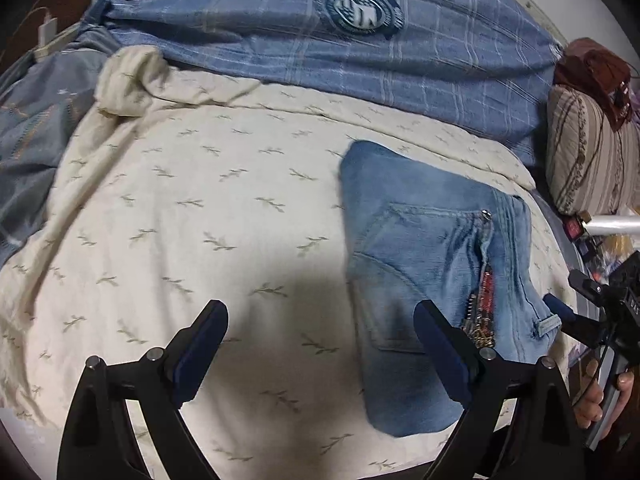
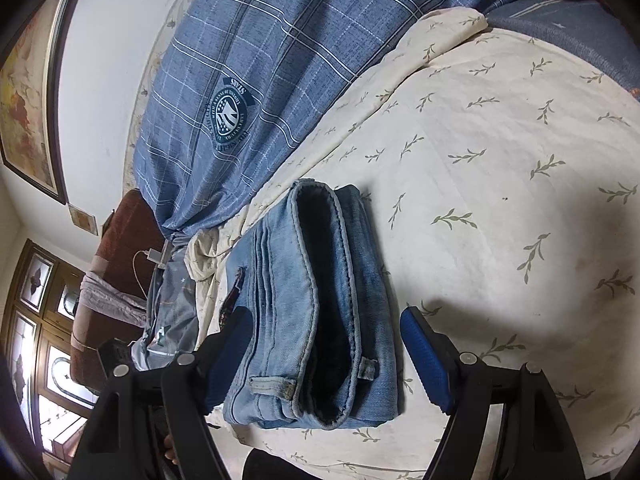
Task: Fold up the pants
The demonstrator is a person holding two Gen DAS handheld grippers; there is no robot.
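Black jaws of the left gripper [image 1: 320,344] filled the foreground of the left wrist view, spread wide and holding nothing, over the cream leaf-print bedspread [image 1: 180,208]. The folded jeans [image 1: 432,264] lay just ahead and to the right of that gap, toward the bed's right edge, their long axis running away from the camera toward the blue plaid pillow [image 1: 320,40]. The right gripper [image 1: 576,312] reached in from that edge, a hand [image 1: 600,400] on its handle.

From the right wrist, the right gripper [image 2: 328,356] stood wide with the jeans [image 2: 316,312] lying lengthwise between the jaws, neither pad pressing the denim. The waistband opening faced the camera. This hand looked the nearer for any closing grip.
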